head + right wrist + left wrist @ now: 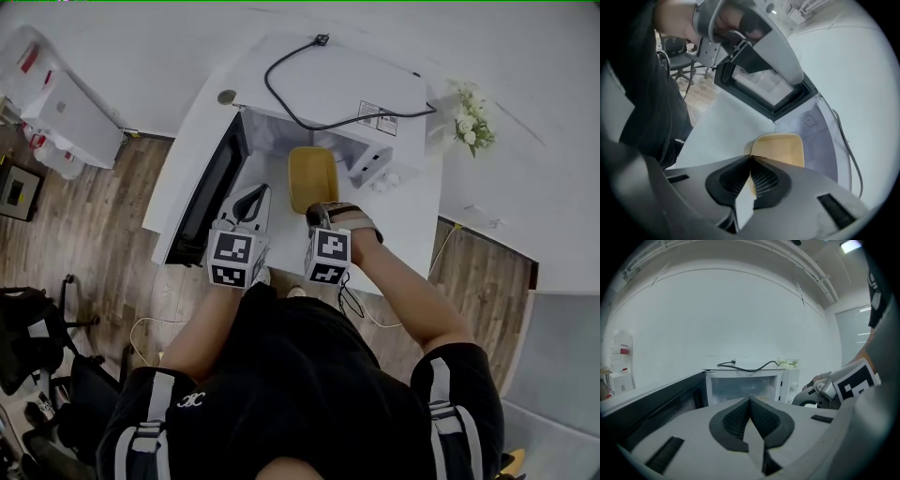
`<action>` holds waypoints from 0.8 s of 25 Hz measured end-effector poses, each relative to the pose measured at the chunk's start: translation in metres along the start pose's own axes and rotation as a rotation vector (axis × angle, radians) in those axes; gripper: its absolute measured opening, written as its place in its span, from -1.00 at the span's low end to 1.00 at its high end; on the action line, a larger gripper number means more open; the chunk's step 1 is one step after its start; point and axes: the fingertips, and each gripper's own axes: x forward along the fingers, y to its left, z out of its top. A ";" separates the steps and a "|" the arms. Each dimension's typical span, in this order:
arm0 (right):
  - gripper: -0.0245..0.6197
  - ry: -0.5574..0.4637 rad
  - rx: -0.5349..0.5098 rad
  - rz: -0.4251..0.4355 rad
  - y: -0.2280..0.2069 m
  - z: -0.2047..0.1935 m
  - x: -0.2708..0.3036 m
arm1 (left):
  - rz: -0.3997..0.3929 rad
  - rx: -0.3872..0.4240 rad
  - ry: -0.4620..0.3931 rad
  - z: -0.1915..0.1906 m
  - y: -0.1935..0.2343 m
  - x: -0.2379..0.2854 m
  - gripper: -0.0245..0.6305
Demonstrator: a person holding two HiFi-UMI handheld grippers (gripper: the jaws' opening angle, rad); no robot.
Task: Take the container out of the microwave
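Note:
A shallow yellow container (312, 173) (780, 147) lies at the mouth of the white microwave (328, 89) (745, 383). Its far end is over the cavity floor and its near end over the table. My right gripper (317, 214) (751, 157) is shut on the container's near rim, the rim pinched between the pads. My left gripper (251, 202) (750, 400) hovers just left of it, in front of the opening, shut with nothing between its jaws. The microwave door (208, 192) (761, 86) stands swung open to the left.
A black power cable (309, 103) lies on top of the microwave. White flowers (472, 117) stand at the table's back right. The white table (403, 216) ends close in front of me. A white cabinet (66, 112) and a dark chair (28, 337) stand on the floor at left.

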 end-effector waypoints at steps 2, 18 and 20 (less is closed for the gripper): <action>-0.88 -0.001 -0.003 0.005 0.005 0.000 -0.001 | -0.003 0.001 0.002 0.000 -0.002 0.001 -0.89; -0.88 -0.010 0.005 -0.002 0.004 0.000 -0.002 | -0.008 0.017 -0.022 0.011 -0.004 0.005 -0.89; -0.88 -0.009 0.013 -0.001 0.004 0.000 -0.003 | -0.009 0.017 -0.021 0.011 -0.004 0.006 -0.89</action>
